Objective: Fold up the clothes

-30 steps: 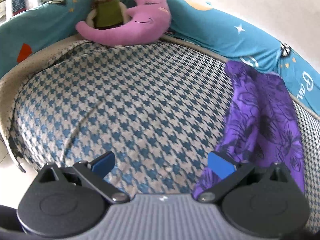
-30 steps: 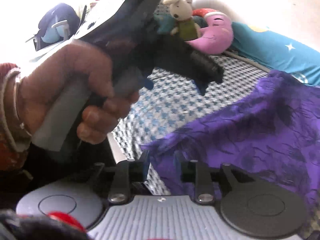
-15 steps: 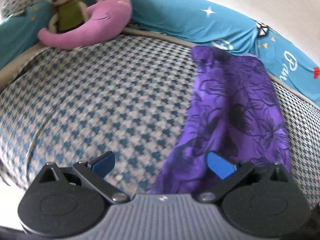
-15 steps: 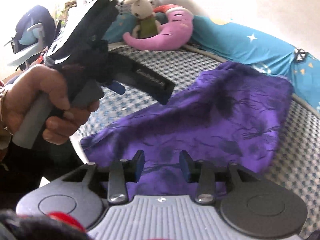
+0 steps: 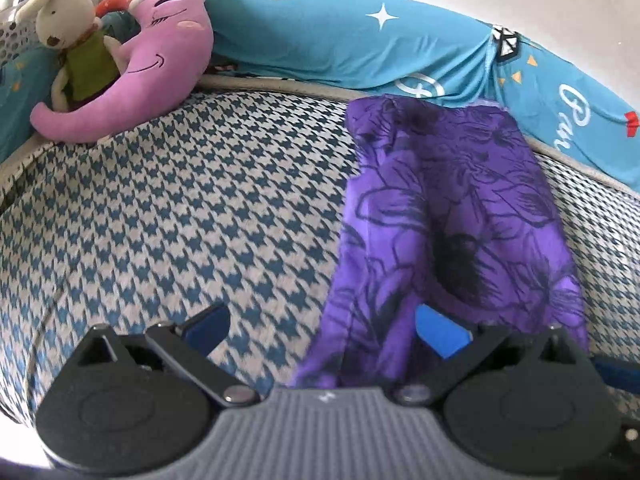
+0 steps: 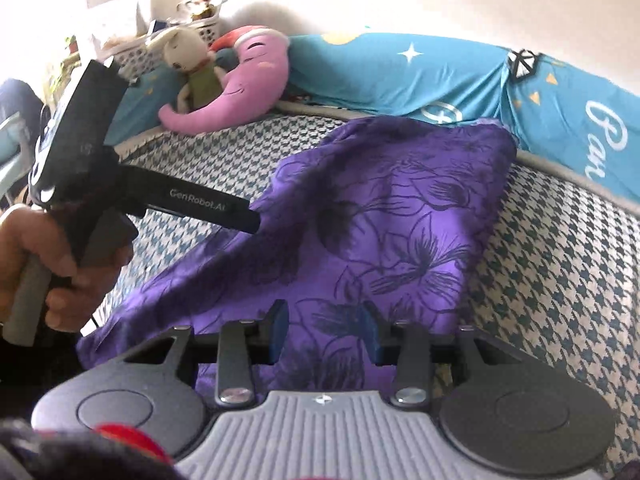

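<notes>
Left wrist view: the left gripper (image 5: 322,326) looks forward over a bed, its two blue-padded fingers (image 5: 438,330) spread wide with nothing between them.
Left gripper position: low over the bed's near part; the right-hand pad overlaps the near end of a purple garment (image 5: 452,216), the left-hand pad is over bare bedding. Whether the pad touches the cloth cannot be told.
Purple garment: a purple cloth with a dark floral line print, lying on the right part of the bed as a long band running from near the gripper to the far edge, where it meets the teal bolster (image 5: 360,40).
Bed cover: a blue and cream houndstooth sheet (image 5: 180,208), bare to the left of the garment.
Far edge of bed: a pink crescent-moon cushion (image 5: 160,68) with a closed-eye smiling face, and a cream plush rabbit (image 5: 72,44) in a green top leaning against it.
Right wrist view: the right gripper (image 6: 323,332) hovers above the near edge of the same purple garment (image 6: 380,220), its blue pads parted by a moderate gap and holding nothing.
Garment from this side: it spreads broad and wrinkled across the sheet (image 6: 560,280), its far corner by the bolster (image 6: 400,76).
Left side of this view: a person's hand (image 6: 56,264) grips the grey handle of the other gripper (image 6: 256,222), whose black finger reaches to the garment's left edge; contact cannot be told.
Background: the moon cushion (image 6: 248,72) and rabbit (image 6: 188,64) sit at the far left corner, with a white basket (image 6: 200,26) behind them.
</notes>
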Motion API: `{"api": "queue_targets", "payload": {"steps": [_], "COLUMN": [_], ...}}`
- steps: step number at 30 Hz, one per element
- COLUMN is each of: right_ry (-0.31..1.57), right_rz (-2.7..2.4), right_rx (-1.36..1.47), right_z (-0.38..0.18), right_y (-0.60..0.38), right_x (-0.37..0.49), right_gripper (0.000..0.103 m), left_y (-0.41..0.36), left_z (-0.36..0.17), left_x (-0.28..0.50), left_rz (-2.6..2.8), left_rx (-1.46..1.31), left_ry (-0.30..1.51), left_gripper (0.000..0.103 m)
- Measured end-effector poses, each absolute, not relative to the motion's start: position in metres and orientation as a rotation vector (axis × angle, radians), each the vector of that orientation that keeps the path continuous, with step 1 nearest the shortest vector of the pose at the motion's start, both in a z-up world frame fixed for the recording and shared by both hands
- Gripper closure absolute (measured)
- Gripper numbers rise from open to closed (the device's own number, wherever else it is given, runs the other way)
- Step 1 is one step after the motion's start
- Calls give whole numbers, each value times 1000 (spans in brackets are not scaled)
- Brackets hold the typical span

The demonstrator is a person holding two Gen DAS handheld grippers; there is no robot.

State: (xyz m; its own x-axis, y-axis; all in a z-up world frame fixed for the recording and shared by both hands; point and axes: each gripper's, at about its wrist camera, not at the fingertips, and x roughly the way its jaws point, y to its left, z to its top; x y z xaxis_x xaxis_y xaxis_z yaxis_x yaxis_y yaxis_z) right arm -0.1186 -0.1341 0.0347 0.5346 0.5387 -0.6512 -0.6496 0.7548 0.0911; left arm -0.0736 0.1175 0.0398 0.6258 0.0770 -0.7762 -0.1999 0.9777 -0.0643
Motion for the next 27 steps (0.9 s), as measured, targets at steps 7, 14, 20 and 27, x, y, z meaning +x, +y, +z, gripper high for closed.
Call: {"api": "queue_targets", "payload": {"steps": [7,14,20,27], "right_ry": [751,827,853,852], "right_rz": [702,643,636,652], "right_rx": [-133,-175,-172,-157], "right_z": [25,7,3,7], "right_y": [-135,-132,-135,-140], "right_x": [-93,-74,-69,-70], "right_gripper": [64,64,64,64], "left_y": [126,141,141,139], "left_z": [26,7,1,0], "left_x": [-47,-33,-27,-21], "left_rz": [202,269,277,288], "left_rx": [-161,-148,-121,-110], "left_ry": [924,978,984,1004], "left_gripper": [0,0,0,0]}}
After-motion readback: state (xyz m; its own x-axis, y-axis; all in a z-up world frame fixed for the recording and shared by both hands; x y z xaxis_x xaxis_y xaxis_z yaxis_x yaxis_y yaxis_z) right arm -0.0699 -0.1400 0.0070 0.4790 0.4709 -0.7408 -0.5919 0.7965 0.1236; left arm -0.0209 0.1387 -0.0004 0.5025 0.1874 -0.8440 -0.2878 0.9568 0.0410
